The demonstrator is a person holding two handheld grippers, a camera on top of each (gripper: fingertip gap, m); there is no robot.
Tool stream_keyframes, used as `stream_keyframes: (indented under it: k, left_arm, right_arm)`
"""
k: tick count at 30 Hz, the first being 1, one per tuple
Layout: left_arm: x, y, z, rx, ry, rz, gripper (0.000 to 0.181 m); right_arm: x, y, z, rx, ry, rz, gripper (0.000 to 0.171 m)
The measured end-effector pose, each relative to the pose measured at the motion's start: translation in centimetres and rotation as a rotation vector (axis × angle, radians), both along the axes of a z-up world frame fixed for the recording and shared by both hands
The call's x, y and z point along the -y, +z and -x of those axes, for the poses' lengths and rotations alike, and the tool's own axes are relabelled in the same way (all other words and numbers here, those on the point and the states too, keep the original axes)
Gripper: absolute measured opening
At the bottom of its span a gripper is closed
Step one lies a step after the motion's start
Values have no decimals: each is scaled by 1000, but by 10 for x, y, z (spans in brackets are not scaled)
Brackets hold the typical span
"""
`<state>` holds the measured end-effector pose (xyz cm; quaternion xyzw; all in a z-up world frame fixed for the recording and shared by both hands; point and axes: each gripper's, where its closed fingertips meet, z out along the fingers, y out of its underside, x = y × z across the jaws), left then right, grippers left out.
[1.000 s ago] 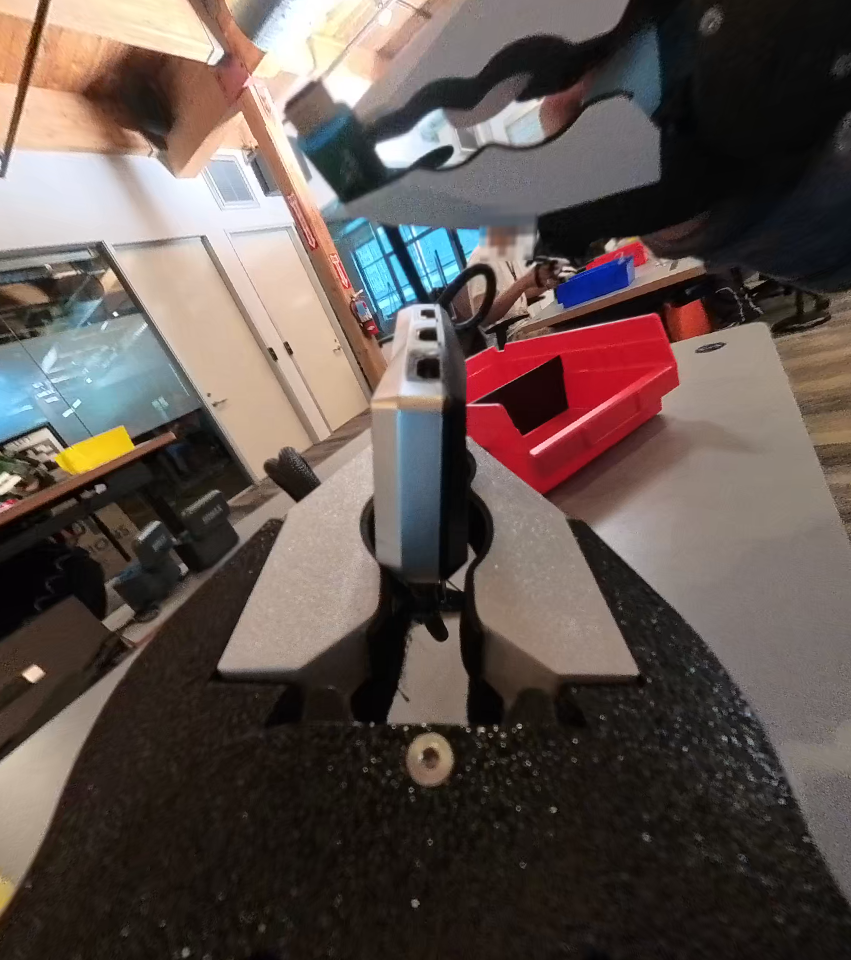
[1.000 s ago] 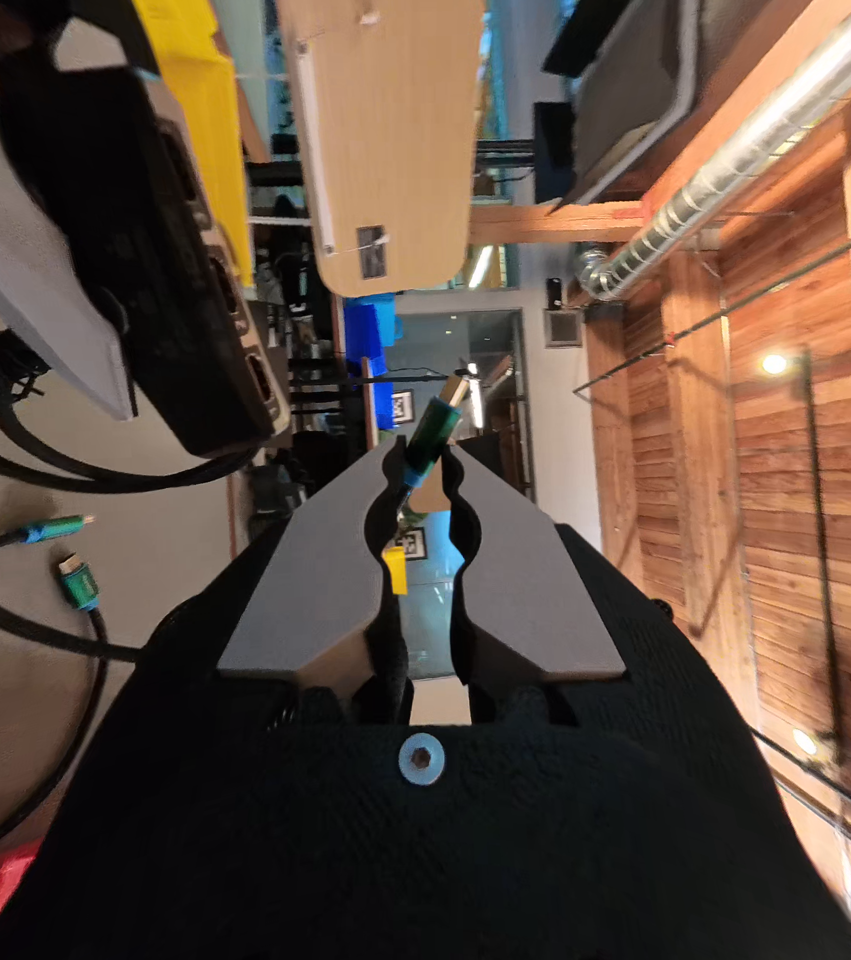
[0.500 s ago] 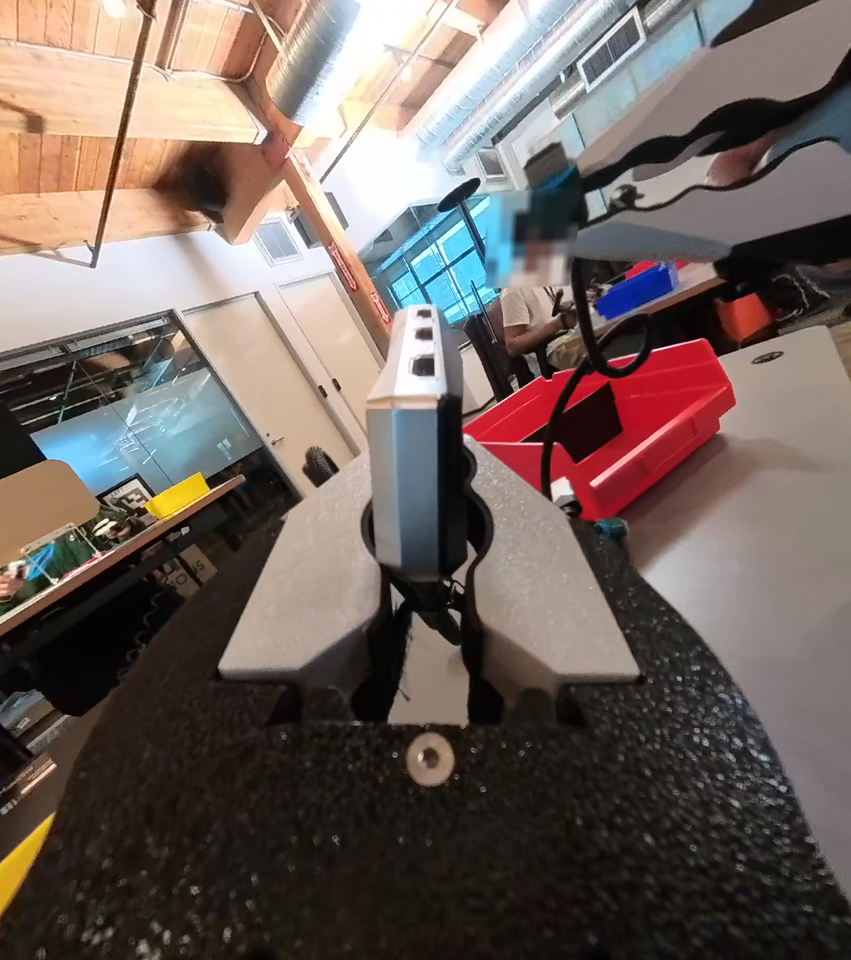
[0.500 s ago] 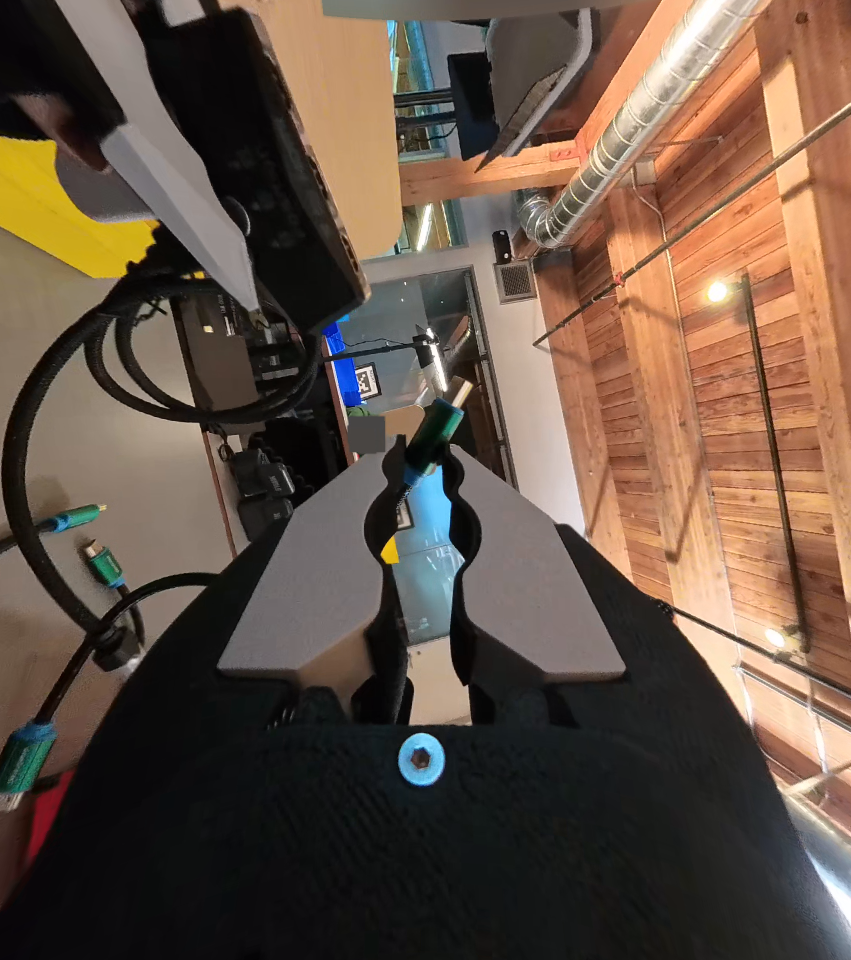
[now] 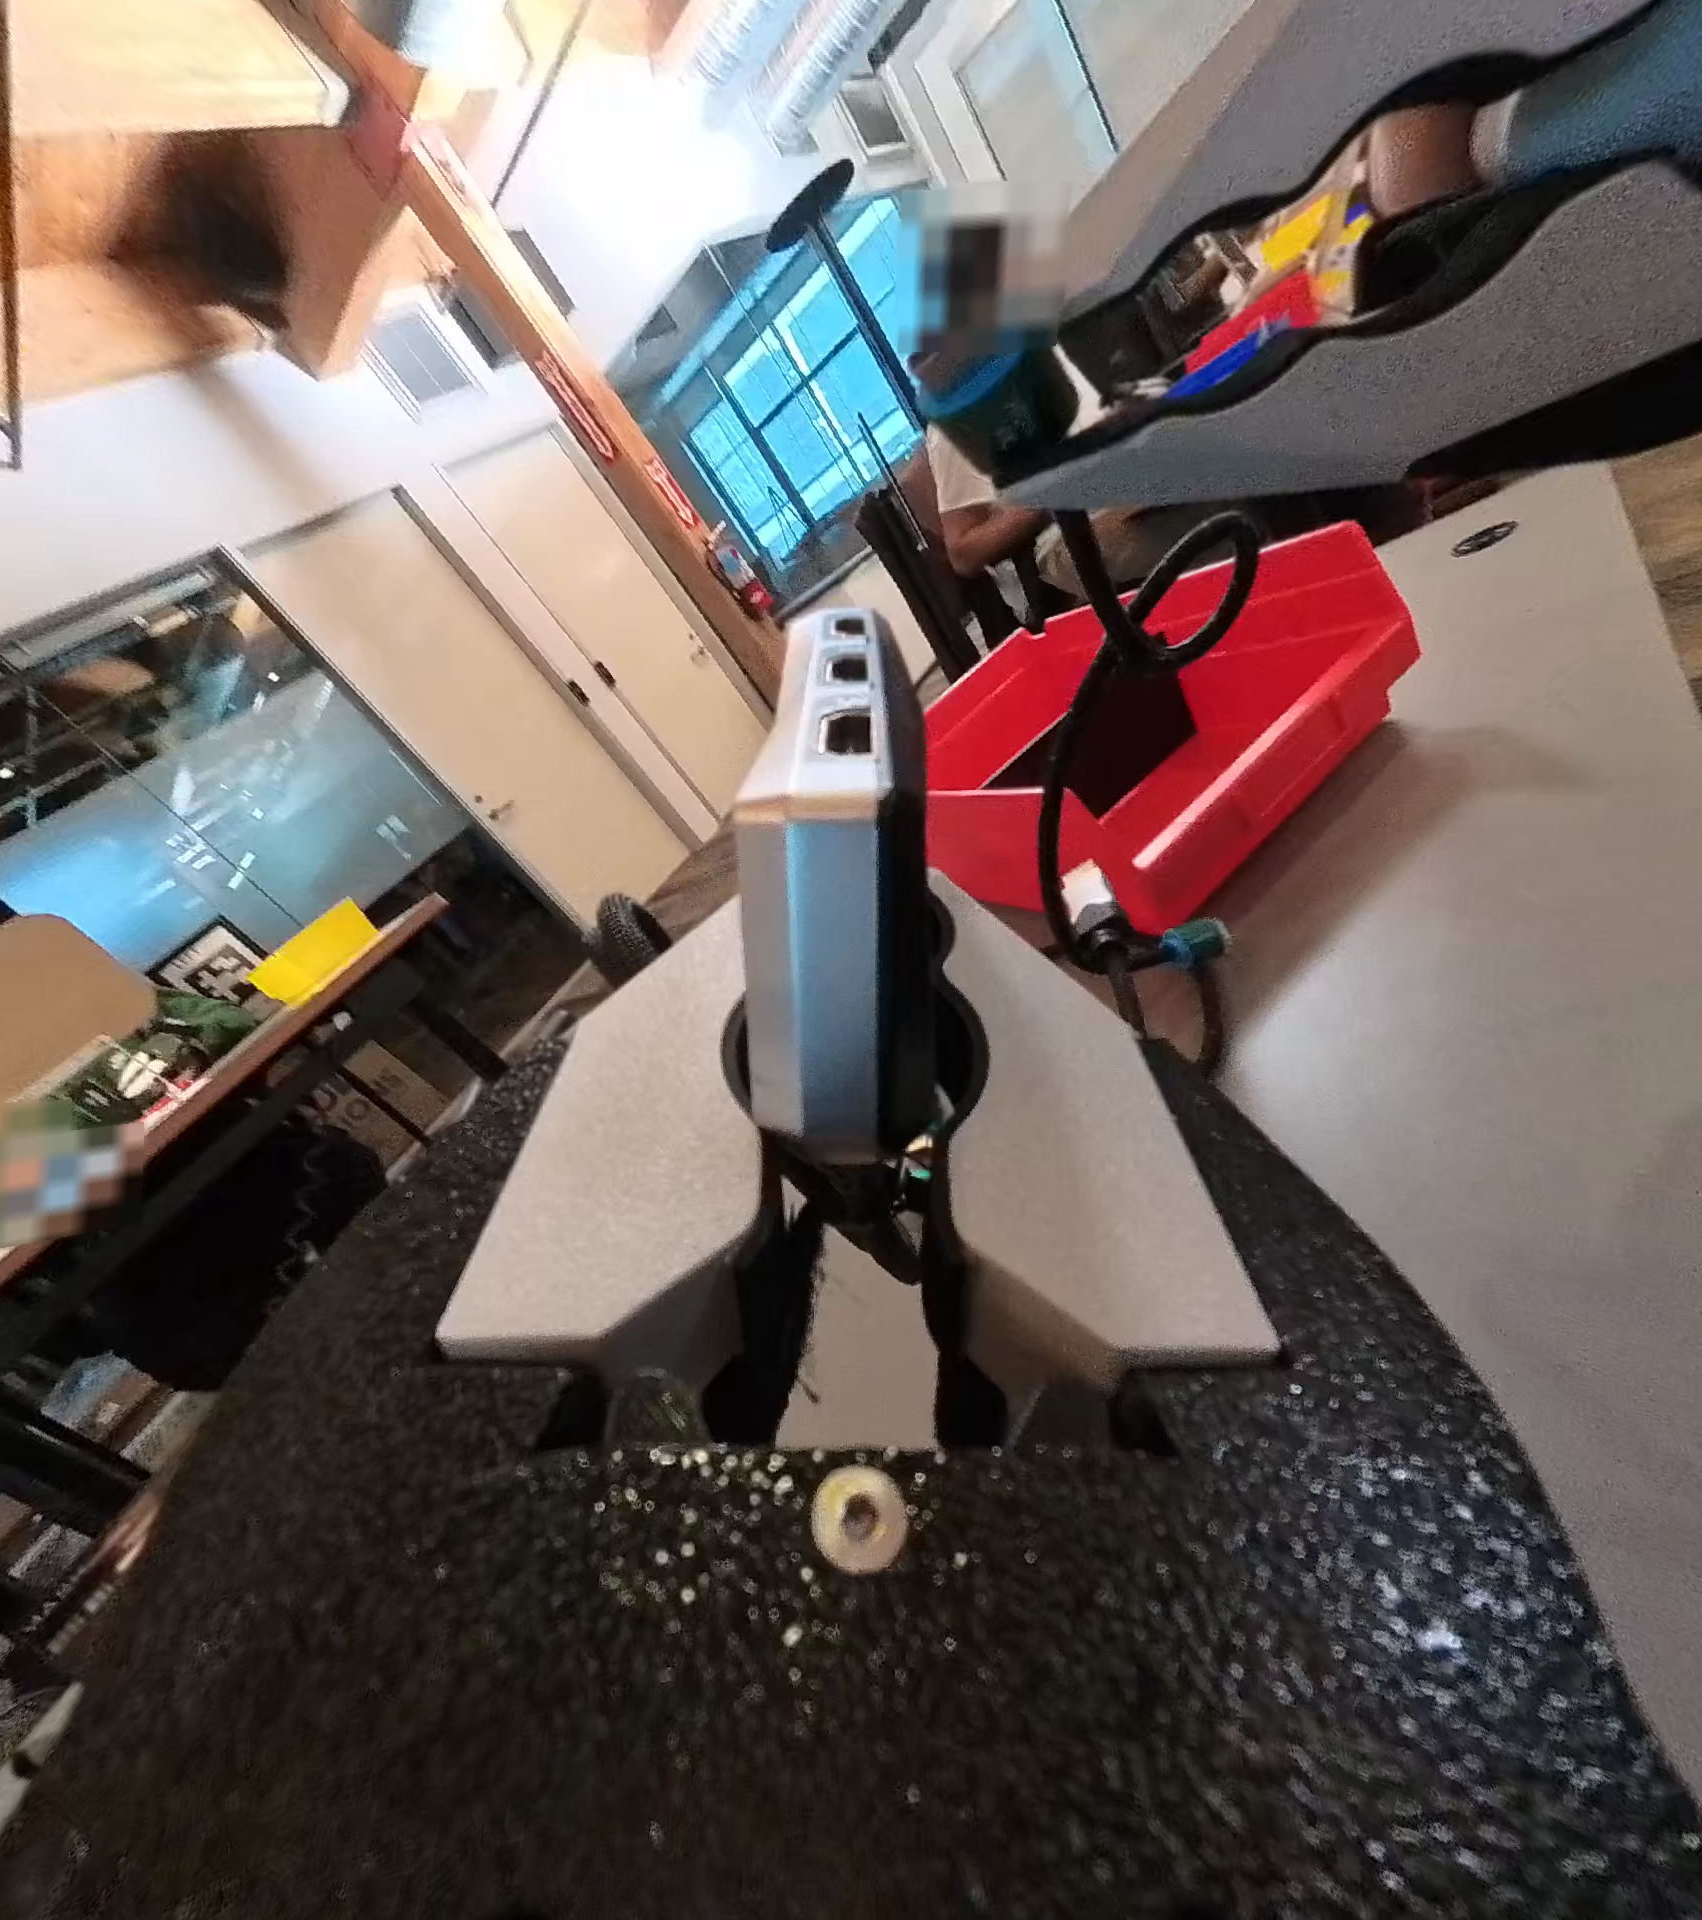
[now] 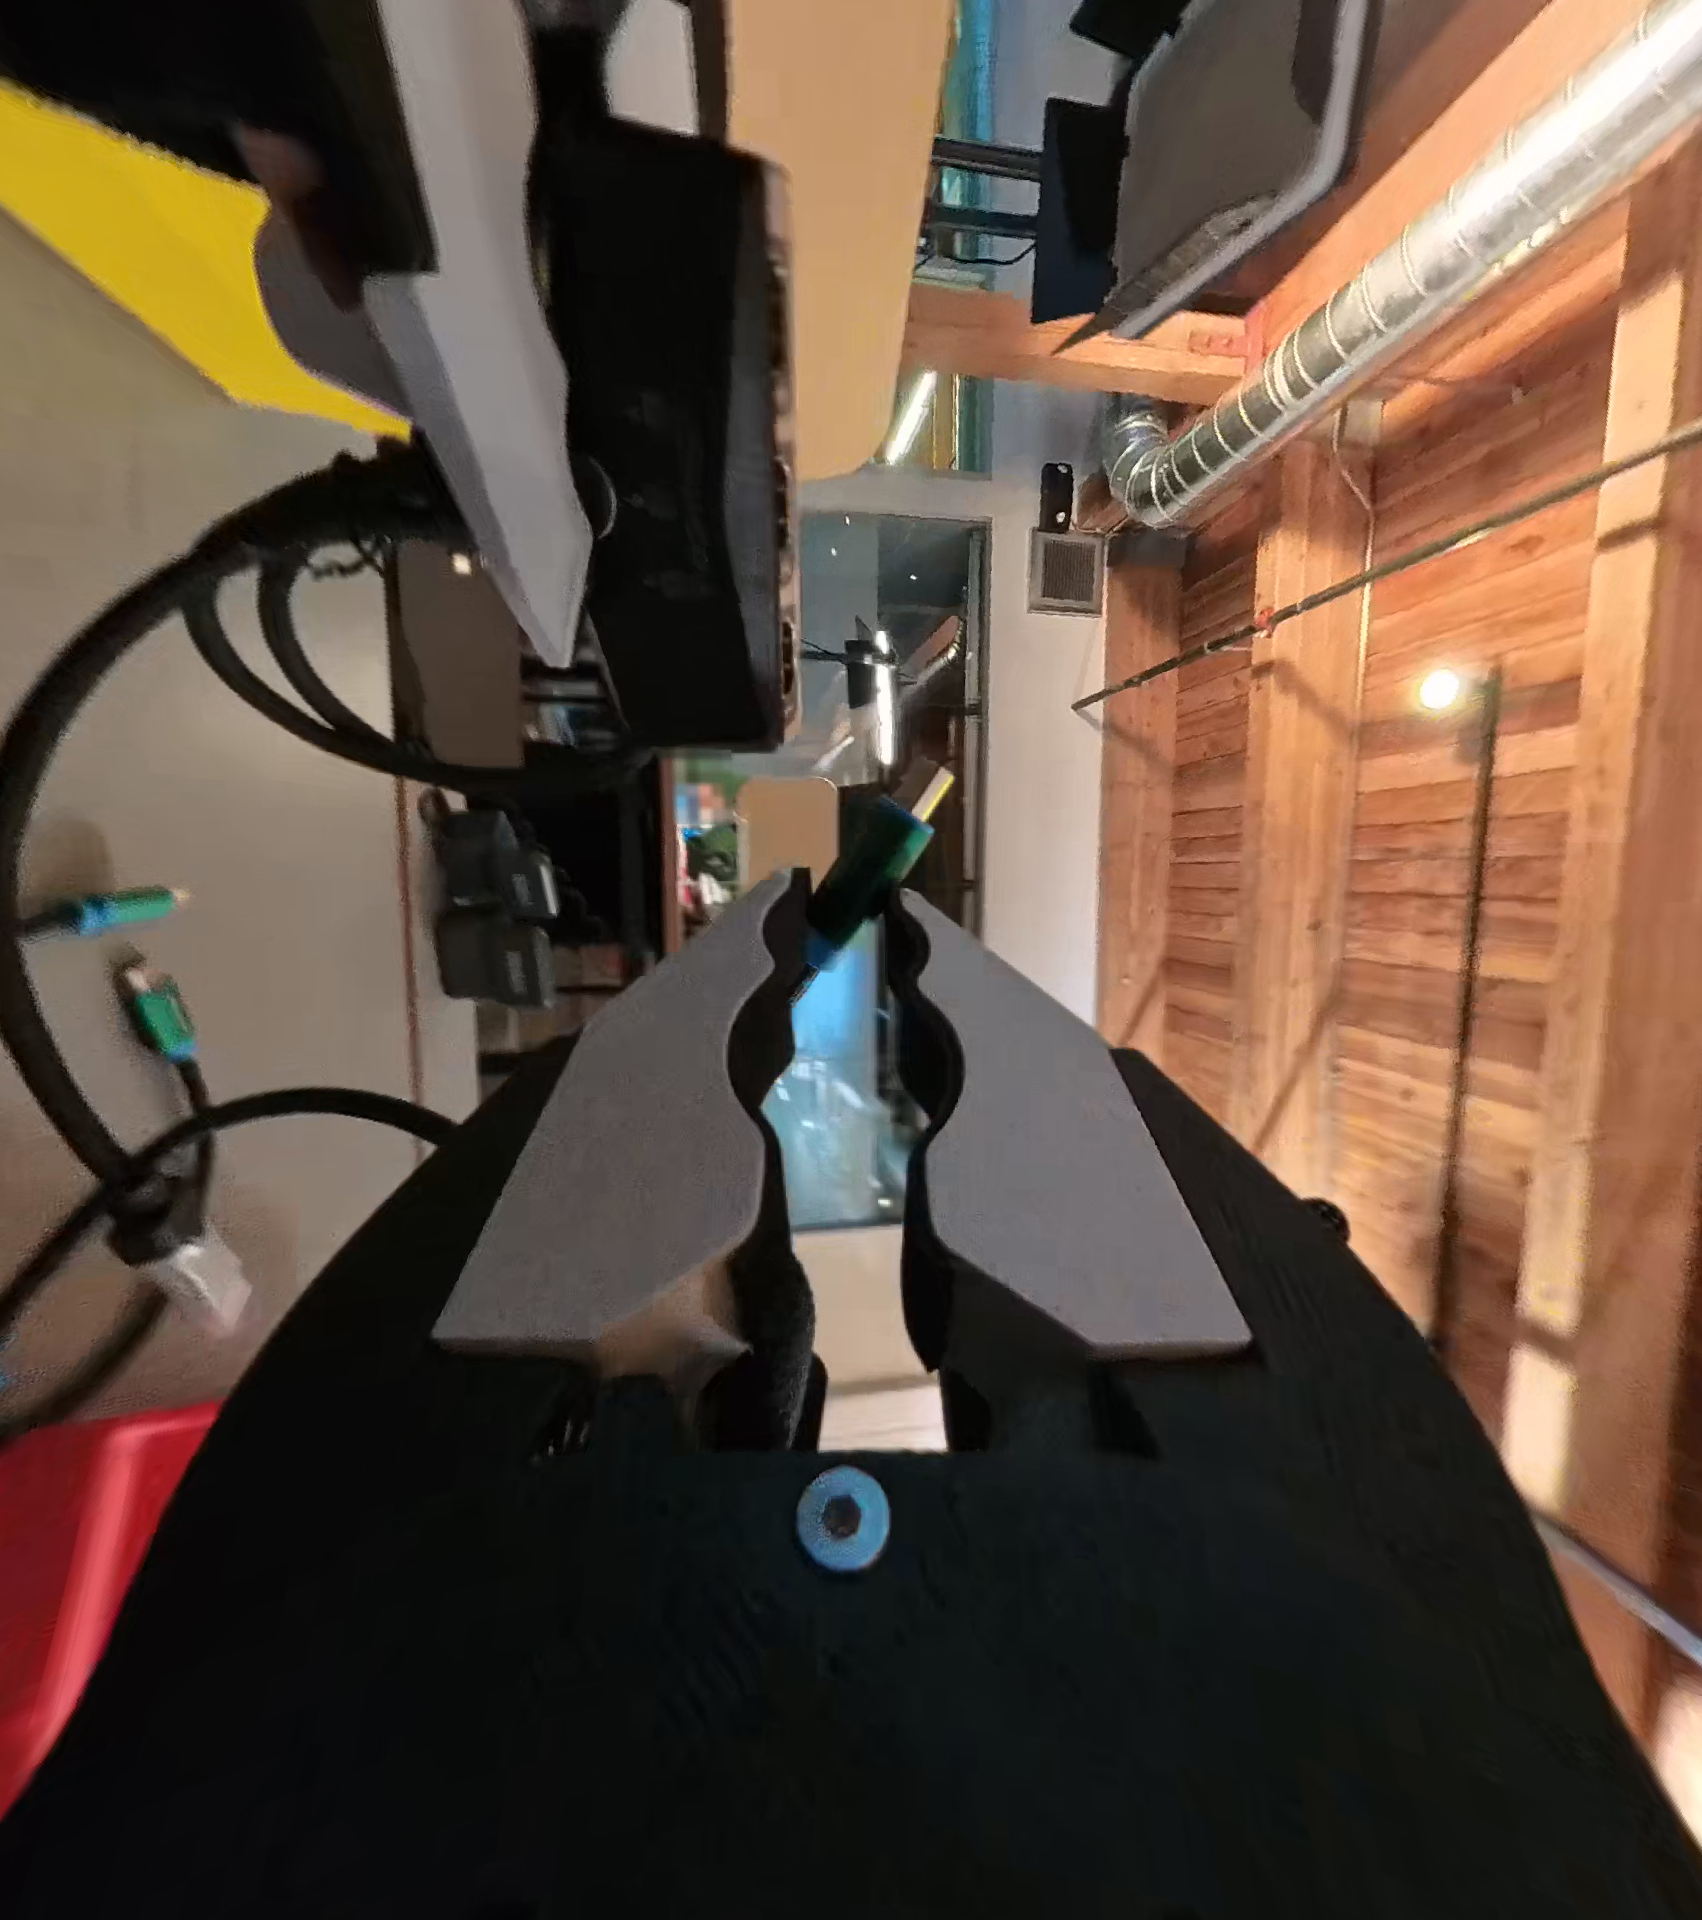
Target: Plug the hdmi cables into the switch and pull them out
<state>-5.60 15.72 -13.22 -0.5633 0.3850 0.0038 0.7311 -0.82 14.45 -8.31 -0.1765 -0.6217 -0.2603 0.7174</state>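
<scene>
Both claws hold their parts in the air above the grey table (image 5: 1512, 1039), switch and plug apart.

Taking the HDMI switch (image 5: 831, 883) as landmark: the table lies below and to its right in the left wrist view, and on it, just right of the switch, sits a red bin (image 5: 1273, 717). The left claw (image 5: 852, 1039) is clamped on the switch's lower end, so the silver-and-black box stands upright with a row of empty ports on its top edge. The right claw (image 5: 1065, 395) hangs above and to the right of the switch, closed on a green-and-blue HDMI plug (image 6: 868, 862), whose metal tip points past the switch without touching it. A black cable (image 5: 1117, 665) loops down from that plug in front of the bin. Other loose plugs (image 6: 156, 1013) lie on the table beneath the switch.
</scene>
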Motion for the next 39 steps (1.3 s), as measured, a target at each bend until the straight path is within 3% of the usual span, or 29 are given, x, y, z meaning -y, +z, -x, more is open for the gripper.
stream_keyframes:
  k: [4, 7, 16, 20, 29, 39]
  left_arm:
    - [-1, 2, 3, -36, 32, -8, 20]
    - [1, 9, 7, -77, 62, -58, 20]
    - [-3, -1, 13, -465, 258, -382, 19]
    - [-4, -5, 10, -509, 264, -420, 19]
    - [-9, -4, 19, -478, 274, -390, 19]
    - [-13, -19, 12, -450, 243, -320, 20]
  right_arm:
    - [2, -1, 10, 94, -14, -96, 13]
    - [2, -4, 16, 126, -4, -9, 12]
    - [3, -43, 12, 211, 62, 1072, 9]
    - [-10, -44, 7, 195, 58, 1343, 10]
    - [-10, -41, 12, 182, 107, 1336, 10]
    - [-4, -46, 32, 58, 321, 1413, 10]
